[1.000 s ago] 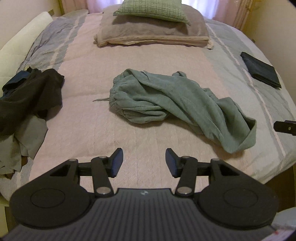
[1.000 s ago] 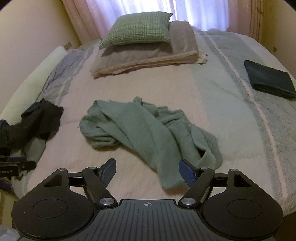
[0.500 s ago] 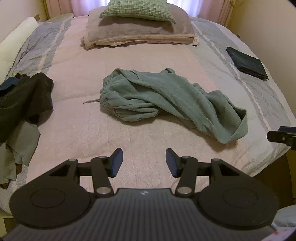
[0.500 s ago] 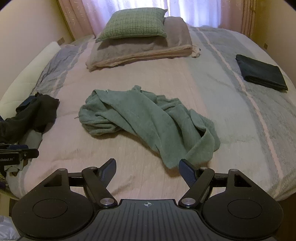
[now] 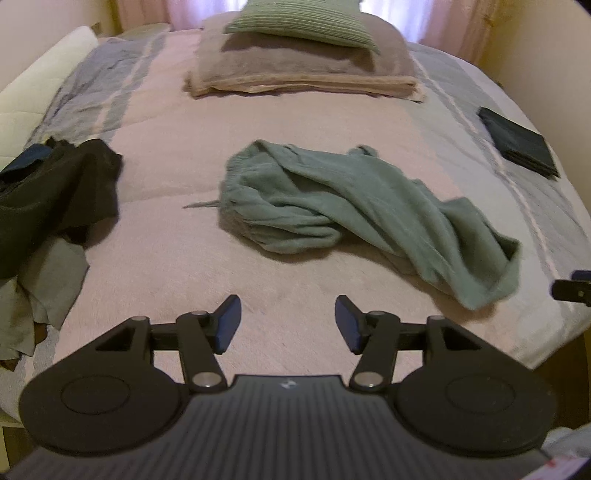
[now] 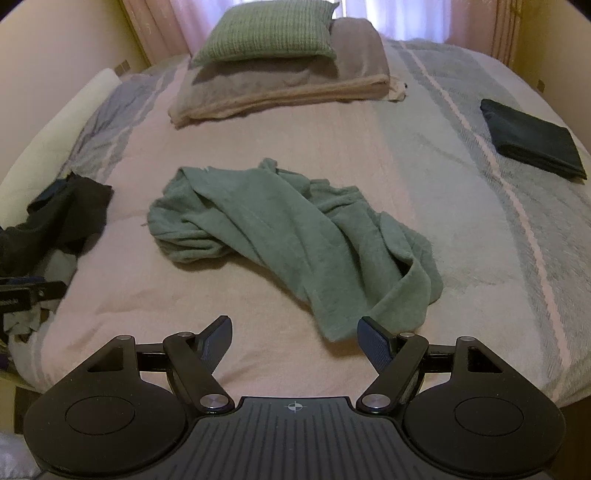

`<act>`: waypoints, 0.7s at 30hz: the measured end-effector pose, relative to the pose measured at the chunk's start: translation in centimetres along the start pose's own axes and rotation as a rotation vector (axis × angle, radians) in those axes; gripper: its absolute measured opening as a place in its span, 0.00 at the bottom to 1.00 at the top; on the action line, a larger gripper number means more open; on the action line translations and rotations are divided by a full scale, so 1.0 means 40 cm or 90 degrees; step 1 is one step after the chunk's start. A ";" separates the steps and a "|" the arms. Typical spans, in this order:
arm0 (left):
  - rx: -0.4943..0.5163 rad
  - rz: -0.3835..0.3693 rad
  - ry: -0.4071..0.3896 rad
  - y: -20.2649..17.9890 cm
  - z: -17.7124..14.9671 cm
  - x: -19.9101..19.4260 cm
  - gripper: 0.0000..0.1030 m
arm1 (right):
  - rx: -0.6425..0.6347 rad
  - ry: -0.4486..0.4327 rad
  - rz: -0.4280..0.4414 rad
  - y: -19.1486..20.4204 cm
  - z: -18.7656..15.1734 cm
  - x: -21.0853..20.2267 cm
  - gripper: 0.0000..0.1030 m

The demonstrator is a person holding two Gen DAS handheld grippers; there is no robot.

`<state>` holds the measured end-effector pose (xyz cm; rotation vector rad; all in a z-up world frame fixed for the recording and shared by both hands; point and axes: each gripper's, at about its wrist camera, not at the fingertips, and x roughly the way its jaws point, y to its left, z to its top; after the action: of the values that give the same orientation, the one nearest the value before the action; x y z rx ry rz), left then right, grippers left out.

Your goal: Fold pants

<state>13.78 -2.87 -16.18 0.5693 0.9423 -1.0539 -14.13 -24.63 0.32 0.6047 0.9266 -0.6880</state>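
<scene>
Mid-bed, crumpled: green sweatpants, legs twisted over each other, waistband bunched leftward, one cuff gaping toward the near edge. Drawstring blurred. Dark clothes heap cut off at left. Left tool and right tool both spread wide, empty.

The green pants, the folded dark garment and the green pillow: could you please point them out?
green pants (image 6: 280,236): right wrist view, middle of the crumpled fabric.
folded dark garment (image 6: 533,140): right wrist view, top face.
green pillow (image 6: 269,31): right wrist view, front face.
</scene>
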 end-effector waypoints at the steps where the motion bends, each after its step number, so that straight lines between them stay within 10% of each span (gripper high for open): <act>1: -0.008 0.008 -0.005 0.012 0.003 0.016 0.56 | -0.002 0.004 0.000 -0.011 0.008 0.013 0.70; 10: -0.066 0.063 -0.014 0.194 0.052 0.142 0.57 | -0.037 0.005 -0.047 -0.017 0.088 0.162 0.70; 21: 0.009 0.052 0.014 0.481 0.208 0.416 0.57 | -0.152 -0.027 -0.027 0.389 0.105 0.524 0.70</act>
<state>37.38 -9.28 -27.05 0.6265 0.9245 -0.9838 8.57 -23.34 -13.17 0.3583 0.9671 -0.6156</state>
